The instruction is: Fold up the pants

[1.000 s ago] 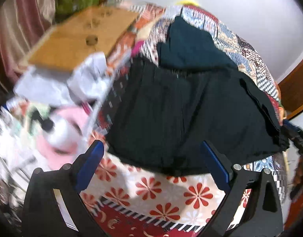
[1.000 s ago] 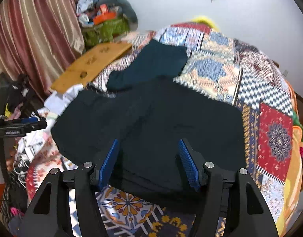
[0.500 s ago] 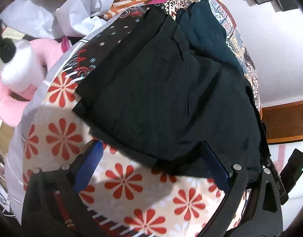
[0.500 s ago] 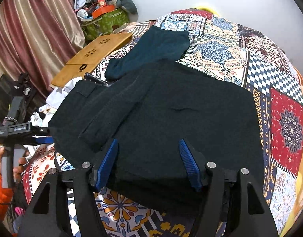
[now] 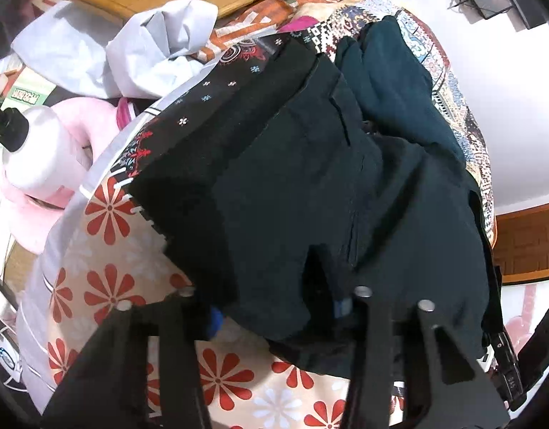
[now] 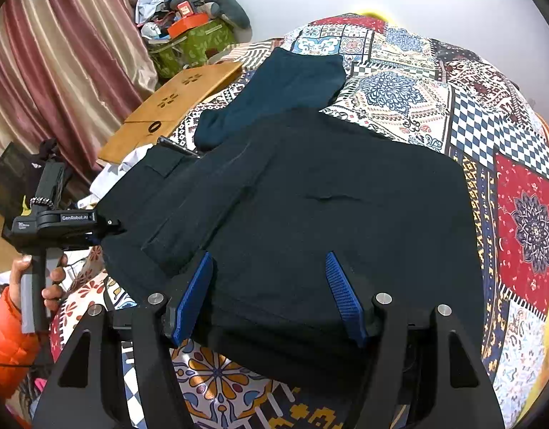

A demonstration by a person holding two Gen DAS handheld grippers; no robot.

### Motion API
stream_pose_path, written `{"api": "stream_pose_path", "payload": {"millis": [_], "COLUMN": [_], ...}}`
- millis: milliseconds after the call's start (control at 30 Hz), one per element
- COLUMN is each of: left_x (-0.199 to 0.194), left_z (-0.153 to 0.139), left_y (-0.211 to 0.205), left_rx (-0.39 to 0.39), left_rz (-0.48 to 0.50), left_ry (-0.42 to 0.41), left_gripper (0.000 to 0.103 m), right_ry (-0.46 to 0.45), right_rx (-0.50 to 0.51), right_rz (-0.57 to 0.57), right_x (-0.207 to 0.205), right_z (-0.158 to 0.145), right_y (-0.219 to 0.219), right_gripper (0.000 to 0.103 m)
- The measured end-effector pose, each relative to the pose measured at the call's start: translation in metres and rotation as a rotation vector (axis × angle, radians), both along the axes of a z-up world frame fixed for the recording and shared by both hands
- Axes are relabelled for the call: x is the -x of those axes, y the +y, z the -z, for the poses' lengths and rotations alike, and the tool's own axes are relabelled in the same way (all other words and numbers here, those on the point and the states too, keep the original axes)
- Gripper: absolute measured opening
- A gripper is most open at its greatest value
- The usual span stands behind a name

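Observation:
The black pants (image 6: 310, 207) lie spread in layers on the patchwork bed cover (image 6: 517, 221); they also show in the left wrist view (image 5: 328, 196). My left gripper (image 5: 278, 314) is pushed onto the pants' left edge, and cloth covers its blue pads, so its jaws are mostly hidden. From the right wrist view it (image 6: 102, 225) sits at that left edge. My right gripper (image 6: 270, 296) is open, its blue pads (image 6: 192, 296) on either side of the near edge of the pants.
A folded dark teal garment (image 6: 285, 96) lies behind the pants. A wooden lap table (image 6: 174, 107), white cloth (image 5: 138, 46), a white pump bottle (image 5: 34, 150) on a pink cushion and a cluttered green bag (image 6: 192, 43) stand left of the bed. Striped curtain (image 6: 52, 64) at far left.
My left gripper has moved forward onto the pants' left edge and its jaws have narrowed, with cloth now over the pads. My right gripper has moved slightly closer and stays open.

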State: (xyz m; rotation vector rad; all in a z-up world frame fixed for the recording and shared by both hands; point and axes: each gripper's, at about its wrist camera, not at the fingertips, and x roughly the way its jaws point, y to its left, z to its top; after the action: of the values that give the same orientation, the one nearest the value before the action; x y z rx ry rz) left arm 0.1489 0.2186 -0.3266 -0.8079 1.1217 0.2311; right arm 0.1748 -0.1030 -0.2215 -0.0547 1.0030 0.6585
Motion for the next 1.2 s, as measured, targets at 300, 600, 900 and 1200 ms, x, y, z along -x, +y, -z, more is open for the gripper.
{"api": "stream_pose_path", "payload": {"millis": [300,600,900,1200], "left_x": [0.004,-0.006,-0.027,-0.078], "left_z": [-0.039,-0.128,-0.218,-0.256], "left_y": [-0.019,-0.062,-0.132,-0.231], "left_rx": [-0.203,-0.486,-0.627,-0.591], "left_rz": [0.056,0.165,0.294,0.493], "left_ry": [-0.089,-0.272,-0.518,-0.641], "left_gripper": [0.023,0.021,0.020,0.020], "right_ry": [-0.005,-0.024,-0.033,-0.012], "right_rx": [0.006,-0.008,0.010,-0.071], "right_rz": [0.010,0.045,0.142,0.156], "right_x": [0.002,0.007,0.007,0.013], "right_z": [-0.002,-0.016,-0.010,0.002], "right_y": [-0.002,-0.023,-0.068,-0.084], "right_gripper": [0.062,0.062,0.062,0.062]}}
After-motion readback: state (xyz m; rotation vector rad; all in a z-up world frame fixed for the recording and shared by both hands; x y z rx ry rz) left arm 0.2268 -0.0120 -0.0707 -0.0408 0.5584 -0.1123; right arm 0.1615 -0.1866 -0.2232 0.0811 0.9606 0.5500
